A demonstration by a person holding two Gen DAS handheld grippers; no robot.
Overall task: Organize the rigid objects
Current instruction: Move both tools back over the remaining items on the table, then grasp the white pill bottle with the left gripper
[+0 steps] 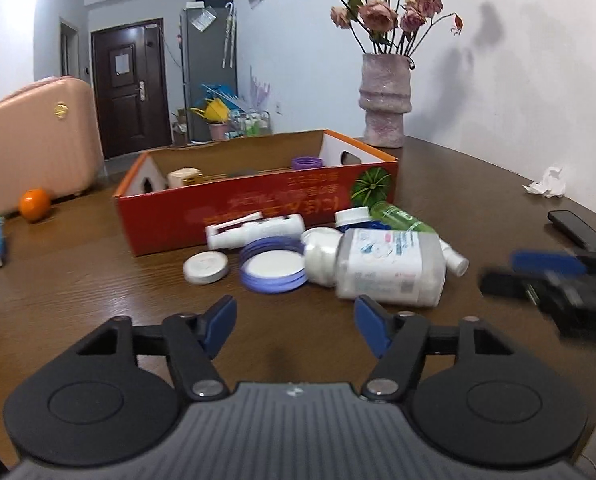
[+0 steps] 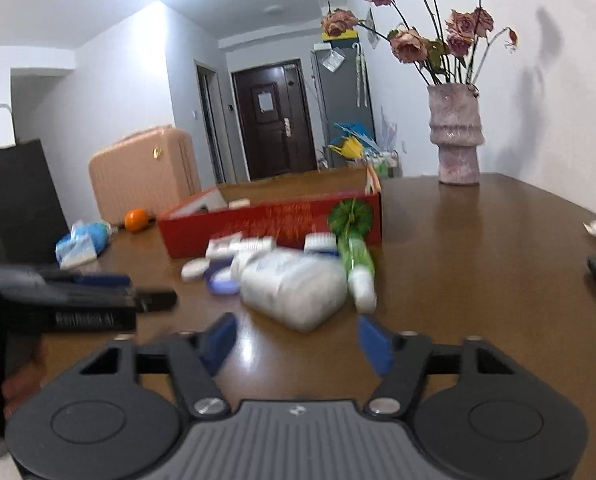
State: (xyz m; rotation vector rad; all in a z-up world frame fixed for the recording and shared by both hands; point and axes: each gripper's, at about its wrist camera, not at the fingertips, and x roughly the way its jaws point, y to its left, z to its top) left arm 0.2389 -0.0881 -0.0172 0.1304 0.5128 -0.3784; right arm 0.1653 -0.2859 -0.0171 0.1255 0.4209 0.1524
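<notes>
On the brown table (image 1: pixel 77 280), the red box (image 1: pixel 257 216) half hides its contents; both hand-held grippers, left (image 1: pixel 293 326) and right (image 2: pixel 295 342), gape released.

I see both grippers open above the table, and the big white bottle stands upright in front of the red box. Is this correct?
Not quite. The big white bottle lies on its side, not upright; the left wrist view shows it most clearly. The rest holds: the left gripper and the right gripper are both open above the table, and the bottle is in front of the red box.
</notes>
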